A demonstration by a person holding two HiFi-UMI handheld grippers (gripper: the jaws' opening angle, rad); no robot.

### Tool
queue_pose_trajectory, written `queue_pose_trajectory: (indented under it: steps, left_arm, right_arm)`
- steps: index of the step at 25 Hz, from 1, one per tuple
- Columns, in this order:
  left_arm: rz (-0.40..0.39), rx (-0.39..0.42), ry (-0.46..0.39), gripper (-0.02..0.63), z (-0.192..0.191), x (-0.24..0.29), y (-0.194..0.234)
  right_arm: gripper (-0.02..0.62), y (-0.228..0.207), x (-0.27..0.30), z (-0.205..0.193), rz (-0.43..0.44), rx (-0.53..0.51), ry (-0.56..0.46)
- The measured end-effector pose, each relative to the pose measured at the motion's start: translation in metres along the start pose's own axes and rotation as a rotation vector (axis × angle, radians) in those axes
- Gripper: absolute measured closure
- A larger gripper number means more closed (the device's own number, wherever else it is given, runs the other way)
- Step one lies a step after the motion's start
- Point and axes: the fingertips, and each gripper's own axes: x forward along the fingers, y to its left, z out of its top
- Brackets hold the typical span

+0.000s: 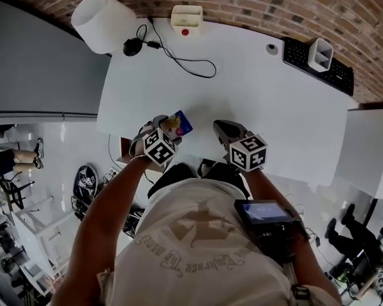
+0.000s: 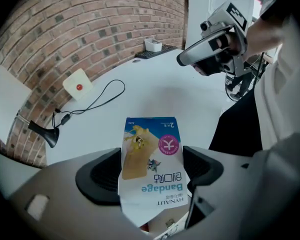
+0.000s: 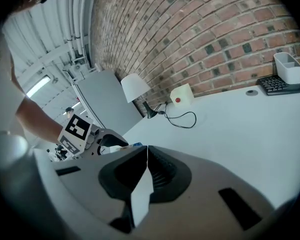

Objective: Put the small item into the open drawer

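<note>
— Over the near edge of the white table, what do the two tools carry?

— Seen from the head view, the left gripper holds a blue and white bandage packet just above the table's near left part. The right gripper hangs beside it, apart from it. A brown box shape sits below the table edge under the left gripper. I cannot tell whether that is the drawer.

— And the left gripper view?

— The left gripper has its jaws clamped on the two side edges of the bandage packet, which stands up between them with its print facing the camera. Beyond it, a black cable runs across the tabletop, and a white box with a red button lies by the brick wall. The right gripper shows at upper right, above the table.

— The right gripper view?

— The right gripper has its jaws pressed together at the tips, with nothing between them. Just left of them is the left gripper with its marker cube. Far off stand a white lamp and a keyboard with a white container on it.
</note>
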Motion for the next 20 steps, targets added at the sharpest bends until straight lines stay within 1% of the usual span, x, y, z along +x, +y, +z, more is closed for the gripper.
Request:
queue_pose_trajectory:
  steps: [6, 12, 15, 20]
  left_arm:
    - [0.046, -0.049, -0.001, 0.222, -0.035, -0.017, 0.002]
    - [0.1, -0.095, -0.011, 0.222, -0.064, -0.032, 0.016]
    - [0.109, -0.108, -0.022, 0.222, -0.075, -0.037, 0.02]
    - [0.106, -0.11, -0.051, 0.222, -0.094, -0.044, 0.023]
  right_arm:
    - [0.589, 0.021, 0.024, -0.005, 0.052, -0.026, 0.042]
    - [0.589, 0.046, 0.051, -0.004, 0.105, -0.063, 0.076]
    - [0.589, 0.056, 0.059, -0.005, 0.11, -0.078, 0.087]
    - [0.589, 0.073, 0.069, -0.007, 0.084, -0.09, 0.088]
